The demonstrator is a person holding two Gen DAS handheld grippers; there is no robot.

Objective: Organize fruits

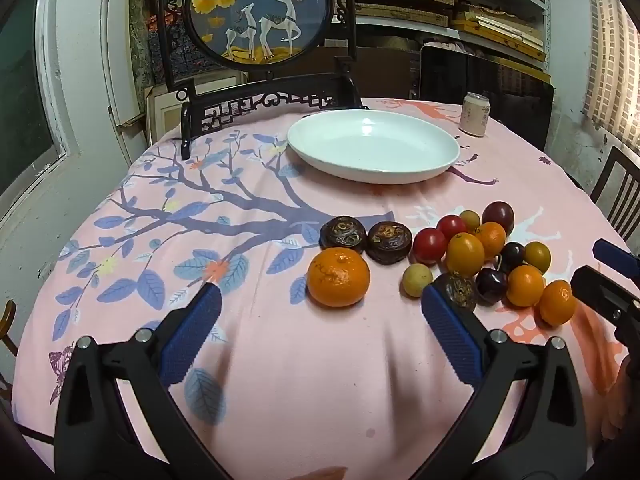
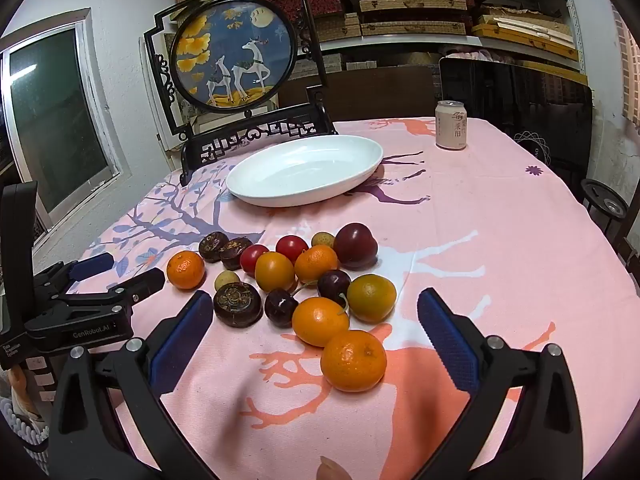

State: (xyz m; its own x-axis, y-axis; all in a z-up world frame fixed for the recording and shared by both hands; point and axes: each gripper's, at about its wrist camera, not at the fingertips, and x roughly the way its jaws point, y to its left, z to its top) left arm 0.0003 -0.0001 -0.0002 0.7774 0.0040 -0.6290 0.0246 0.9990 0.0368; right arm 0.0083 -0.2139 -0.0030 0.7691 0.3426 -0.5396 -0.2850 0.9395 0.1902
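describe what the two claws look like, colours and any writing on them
Both claws are the same build: black plastic arms forking into a wide V, with silver round bolts at the joints. The left claw and the right claw each carry two long fingers faced with blue pads of fine ribbed, knurled texture. Seen from the side, the left one's black body bears white lettering, "GenRobot.AI". No sleeves or cables show.

Probably a home storeroom: shelves stacked with woven boxes line the back wall, while a framed deer screen and a cloth-covered bench sit before them.
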